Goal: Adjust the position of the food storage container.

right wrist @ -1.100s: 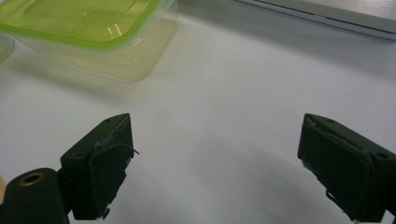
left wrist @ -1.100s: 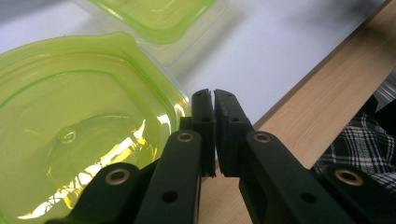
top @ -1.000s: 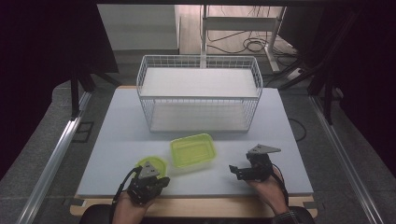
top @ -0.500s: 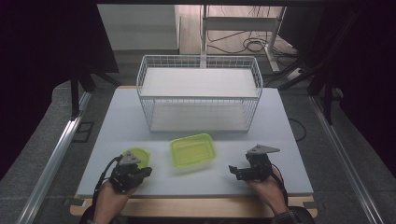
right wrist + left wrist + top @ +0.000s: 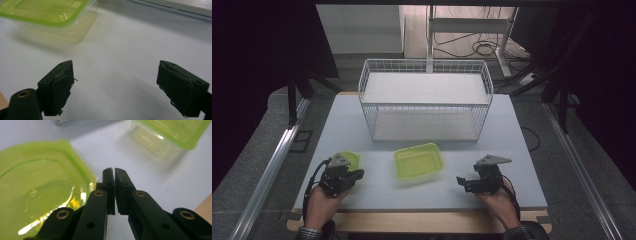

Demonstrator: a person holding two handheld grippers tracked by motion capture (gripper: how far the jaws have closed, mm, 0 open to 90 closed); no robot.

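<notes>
The thin yellow-green plastic lid [image 5: 350, 159] is now dragged leftward, away from the clear rectangular green-rimmed container [image 5: 419, 161]. The left gripper [image 5: 343, 176] is clamped together beside the lid's edge. The right gripper [image 5: 467, 182] is gaping, jaws just narrowed slightly, nothing between.

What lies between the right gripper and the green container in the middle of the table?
Nothing: in the high view, bare table separates the right gripper from the green container. The right gripper view shows the same.
</notes>
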